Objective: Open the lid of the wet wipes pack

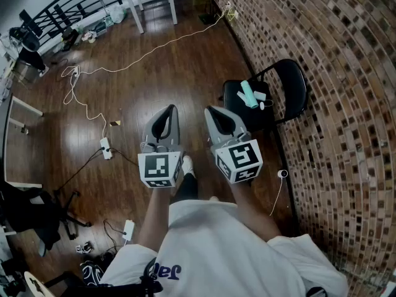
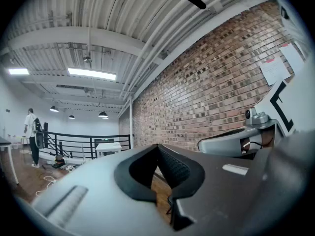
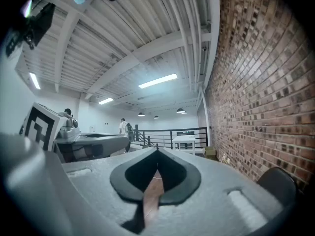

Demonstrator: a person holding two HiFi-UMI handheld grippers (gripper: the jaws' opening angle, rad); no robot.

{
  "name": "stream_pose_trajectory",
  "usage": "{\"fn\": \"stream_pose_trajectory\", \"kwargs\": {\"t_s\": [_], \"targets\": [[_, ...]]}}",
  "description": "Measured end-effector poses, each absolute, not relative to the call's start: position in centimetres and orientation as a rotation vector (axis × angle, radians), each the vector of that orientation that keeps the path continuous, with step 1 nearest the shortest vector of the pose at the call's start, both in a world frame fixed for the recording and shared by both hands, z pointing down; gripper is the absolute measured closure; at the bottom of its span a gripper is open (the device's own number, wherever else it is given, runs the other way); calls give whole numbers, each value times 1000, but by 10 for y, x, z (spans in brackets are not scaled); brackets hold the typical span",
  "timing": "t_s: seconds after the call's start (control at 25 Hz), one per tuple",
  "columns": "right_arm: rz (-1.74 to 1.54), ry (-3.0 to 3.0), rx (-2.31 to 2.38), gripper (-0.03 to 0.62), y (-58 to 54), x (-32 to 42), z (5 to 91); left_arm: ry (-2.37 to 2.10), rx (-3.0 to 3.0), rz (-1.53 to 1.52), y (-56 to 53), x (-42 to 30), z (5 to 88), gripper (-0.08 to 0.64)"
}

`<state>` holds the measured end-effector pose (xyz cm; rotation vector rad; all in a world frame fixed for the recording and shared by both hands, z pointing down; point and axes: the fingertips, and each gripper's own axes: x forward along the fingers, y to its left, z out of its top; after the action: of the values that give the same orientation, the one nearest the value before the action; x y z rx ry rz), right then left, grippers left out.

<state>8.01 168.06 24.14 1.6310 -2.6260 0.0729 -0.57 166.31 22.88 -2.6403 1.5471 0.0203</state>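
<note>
Nearest, the left tool (image 1: 171, 107) and the right tool (image 1: 210, 109) are held level, side by side above the wooden floor (image 1: 154, 73). Both sets of jaws are pressed together and nothing is gripped. Farther off to the right, the teal wet wipes pack (image 1: 249, 94) is seen lying on the seat of a black chair (image 1: 292, 79), set against the brick wall (image 1: 337, 104), well apart from both tools.

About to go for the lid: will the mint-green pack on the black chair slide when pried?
Probably: the pack lies loose on the chair's smooth seat and looks small and light. Likely soft-sided too, so it may buckle.
</note>
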Motion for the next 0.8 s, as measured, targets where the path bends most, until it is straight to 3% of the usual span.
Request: {"fn": "stream_pose_trajectory", "kwargs": {"t_s": [0.36,0.8], "targets": [[37,-2672,1577,600,1517,15,205,1569,-2605,47,1512,-77,194,545],[134,-2648,1460,600,1415,-16,249,1715,-2669,51,1400,-107,242,545]]}}
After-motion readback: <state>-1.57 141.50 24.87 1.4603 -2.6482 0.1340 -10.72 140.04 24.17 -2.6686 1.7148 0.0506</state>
